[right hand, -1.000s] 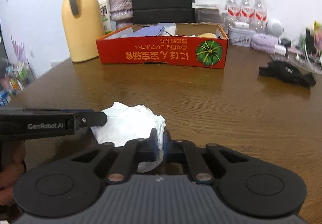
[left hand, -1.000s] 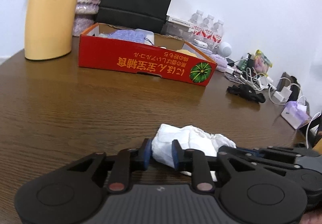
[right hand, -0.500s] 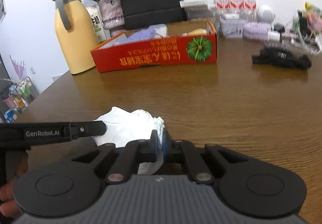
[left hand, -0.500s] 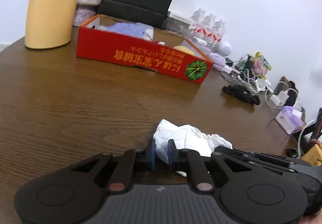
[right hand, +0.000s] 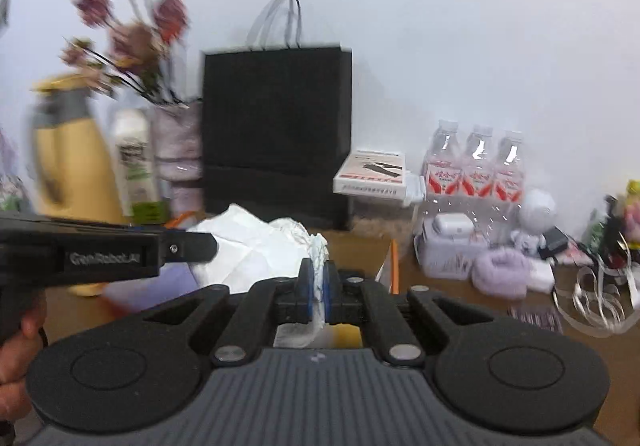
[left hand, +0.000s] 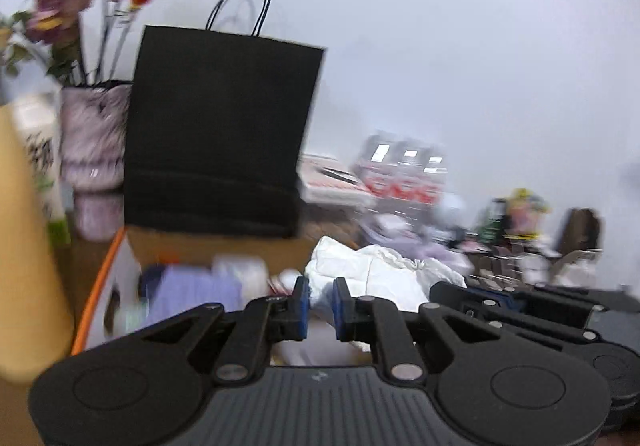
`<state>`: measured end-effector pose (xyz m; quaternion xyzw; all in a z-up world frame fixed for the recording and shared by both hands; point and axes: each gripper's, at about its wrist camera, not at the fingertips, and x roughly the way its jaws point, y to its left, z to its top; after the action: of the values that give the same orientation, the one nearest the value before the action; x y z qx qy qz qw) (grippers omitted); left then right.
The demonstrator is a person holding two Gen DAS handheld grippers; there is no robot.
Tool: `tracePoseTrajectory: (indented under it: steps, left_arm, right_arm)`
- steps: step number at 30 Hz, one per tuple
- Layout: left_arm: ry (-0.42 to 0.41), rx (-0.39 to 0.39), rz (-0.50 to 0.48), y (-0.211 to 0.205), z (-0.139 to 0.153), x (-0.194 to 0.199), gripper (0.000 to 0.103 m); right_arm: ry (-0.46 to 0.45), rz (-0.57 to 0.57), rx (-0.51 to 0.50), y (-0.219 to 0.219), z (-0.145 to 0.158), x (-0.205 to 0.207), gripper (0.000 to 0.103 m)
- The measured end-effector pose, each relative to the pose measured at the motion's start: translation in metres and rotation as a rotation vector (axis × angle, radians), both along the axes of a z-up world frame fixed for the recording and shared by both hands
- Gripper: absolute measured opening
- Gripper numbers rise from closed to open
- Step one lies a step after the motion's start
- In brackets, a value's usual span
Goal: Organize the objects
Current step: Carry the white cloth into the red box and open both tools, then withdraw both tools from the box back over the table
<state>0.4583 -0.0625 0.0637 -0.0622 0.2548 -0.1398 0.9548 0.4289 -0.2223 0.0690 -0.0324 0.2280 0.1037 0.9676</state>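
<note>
A crumpled white paper wad (left hand: 376, 270) hangs in the air between both grippers, over the open cardboard box (left hand: 120, 270). My left gripper (left hand: 320, 304) is shut on its left edge. My right gripper (right hand: 318, 288) is shut on its right edge; the wad (right hand: 256, 250) spreads left of the pads. The left gripper shows side-on in the right wrist view (right hand: 192, 248). The right gripper shows in the left wrist view (left hand: 520, 306). The box holds a purple cloth (left hand: 192, 290) and other small items, blurred.
A black paper bag (right hand: 276, 133) stands behind the box. A yellow jug (right hand: 68, 169), a white bottle (right hand: 134, 165) and a vase of dried flowers (right hand: 176, 153) are at the left. Water bottles (right hand: 474, 169), a purple roll (right hand: 500, 272) and cables (right hand: 596, 294) lie right.
Both grippers have lifted the white wad off the table and carried it forward over the box. The view is now blurred from motion.
</note>
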Motion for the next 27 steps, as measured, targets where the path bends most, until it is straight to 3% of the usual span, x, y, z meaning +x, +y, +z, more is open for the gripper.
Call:
tracePoseTrajectory:
  steps: [2, 5, 7, 9, 11, 12, 13, 14, 15, 16, 19, 20, 22, 24, 27]
  left_arm:
    - [0.034, 0.077, 0.000, -0.012, -0.012, 0.053, 0.011]
    - [0.197, 0.134, -0.019, -0.023, -0.043, 0.121, 0.012]
    - [0.263, 0.149, -0.033, -0.028, -0.062, 0.142, 0.014]
    - [0.273, 0.156, -0.055, -0.030, -0.073, 0.147, 0.019]
    - [0.254, 0.133, -0.077, -0.025, -0.074, 0.145, 0.025]
    - [0.250, 0.128, -0.088, -0.022, -0.072, 0.143, 0.027]
    - [0.243, 0.121, -0.094, -0.020, -0.070, 0.138, 0.034]
    - [0.230, 0.120, -0.101, -0.018, -0.066, 0.134, 0.040]
    - [0.214, 0.135, -0.095, -0.016, -0.061, 0.128, 0.053]
    - [0.197, 0.156, -0.078, -0.013, -0.055, 0.122, 0.057]
    - [0.181, 0.215, -0.045, -0.005, -0.029, 0.093, 0.059]
    - [0.179, 0.209, -0.054, 0.002, -0.021, 0.074, 0.061]
    - [0.139, 0.158, -0.105, 0.018, -0.007, 0.021, 0.077]
    - [0.074, 0.114, -0.159, 0.035, 0.000, -0.040, 0.092]
    - [-0.025, 0.115, -0.164, 0.053, 0.002, -0.135, 0.096]
  right_arm:
    - [0.062, -0.018, -0.023, -0.001, -0.006, 0.053, 0.005]
    - [0.211, -0.045, -0.038, -0.002, -0.032, 0.135, 0.005]
    - [0.279, -0.066, -0.060, -0.001, -0.054, 0.164, 0.006]
    - [0.305, -0.071, -0.101, 0.002, -0.073, 0.179, 0.009]
    - [0.296, -0.074, -0.114, 0.001, -0.084, 0.185, 0.031]
    - [0.279, -0.081, -0.102, -0.001, -0.087, 0.184, 0.049]
    - [0.267, -0.067, -0.057, -0.005, -0.086, 0.182, 0.054]
    - [0.237, -0.077, -0.017, -0.010, -0.081, 0.178, 0.055]
    - [0.199, -0.095, 0.015, -0.015, -0.072, 0.171, 0.066]
    - [0.174, -0.105, 0.023, -0.017, -0.064, 0.163, 0.082]
    - [0.114, -0.075, 0.009, -0.019, -0.034, 0.129, 0.086]
    - [0.097, -0.060, -0.003, -0.020, -0.024, 0.108, 0.087]
    - [0.047, -0.036, 0.015, -0.024, -0.011, 0.063, 0.103]
    - [0.009, 0.002, 0.064, -0.031, -0.004, 0.010, 0.103]
    - [-0.026, 0.025, 0.129, -0.035, -0.005, -0.084, 0.103]
